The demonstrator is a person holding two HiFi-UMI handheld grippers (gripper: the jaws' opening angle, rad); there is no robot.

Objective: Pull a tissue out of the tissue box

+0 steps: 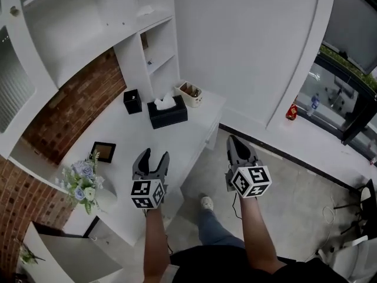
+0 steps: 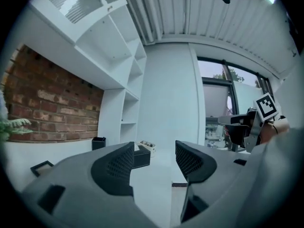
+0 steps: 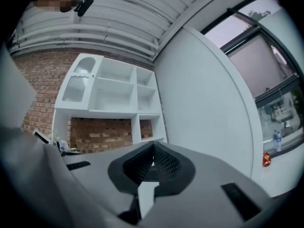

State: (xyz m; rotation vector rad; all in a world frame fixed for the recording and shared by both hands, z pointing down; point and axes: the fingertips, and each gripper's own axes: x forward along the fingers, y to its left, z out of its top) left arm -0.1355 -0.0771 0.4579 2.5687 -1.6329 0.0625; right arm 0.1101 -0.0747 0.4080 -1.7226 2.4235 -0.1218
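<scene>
A black tissue box [image 1: 168, 113] stands on the white desk [image 1: 147, 140] near its far end, with a white tissue [image 1: 165, 103] sticking up from its top. In the left gripper view the tissue box [image 2: 141, 157] shows small between the jaws, far ahead. My left gripper [image 1: 155, 158] hangs over the desk's near part, open and empty, well short of the box. My right gripper [image 1: 234, 144] is off the desk's right side, above the floor, its jaws closed together with nothing between them.
A black pen holder [image 1: 132, 101] and a cream basket [image 1: 191, 94] flank the box. A small picture frame [image 1: 103, 151] and a vase of flowers [image 1: 82, 183] sit on the desk's left part. White shelves [image 1: 118, 22] rise behind. A window [image 1: 344, 93] lies to the right.
</scene>
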